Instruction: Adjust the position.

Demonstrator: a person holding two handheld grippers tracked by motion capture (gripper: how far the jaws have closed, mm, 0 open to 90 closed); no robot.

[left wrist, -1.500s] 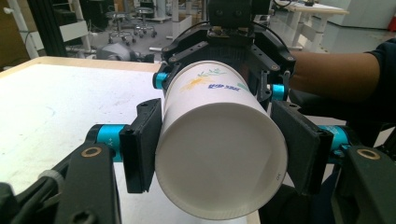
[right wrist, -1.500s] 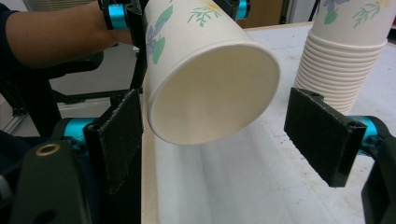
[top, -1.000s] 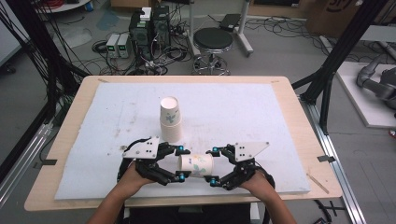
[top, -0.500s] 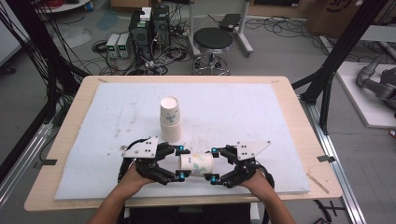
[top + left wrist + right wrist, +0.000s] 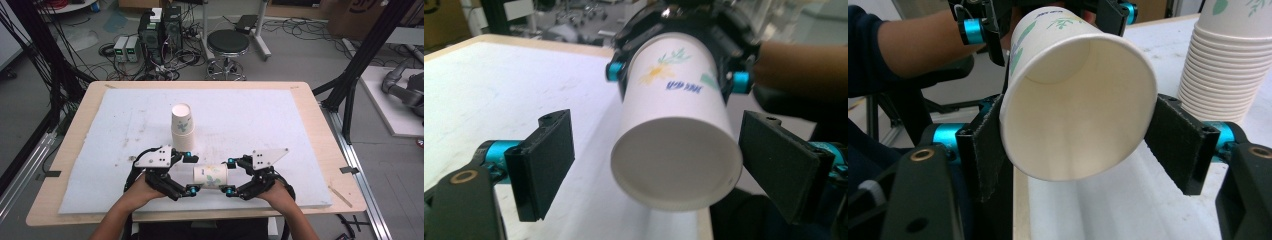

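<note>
Just in front of the stack of cups [image 5: 182,126], one single paper cup [image 5: 210,176] lies sideways above the white mat [image 5: 300,125], between two grippers. On its rim end the right gripper [image 5: 229,176] pinches it; on its base end the left gripper [image 5: 190,173] stands wide — its jaws have just been opening, pads clear of the cup. Earlier, both clamped it.
</note>
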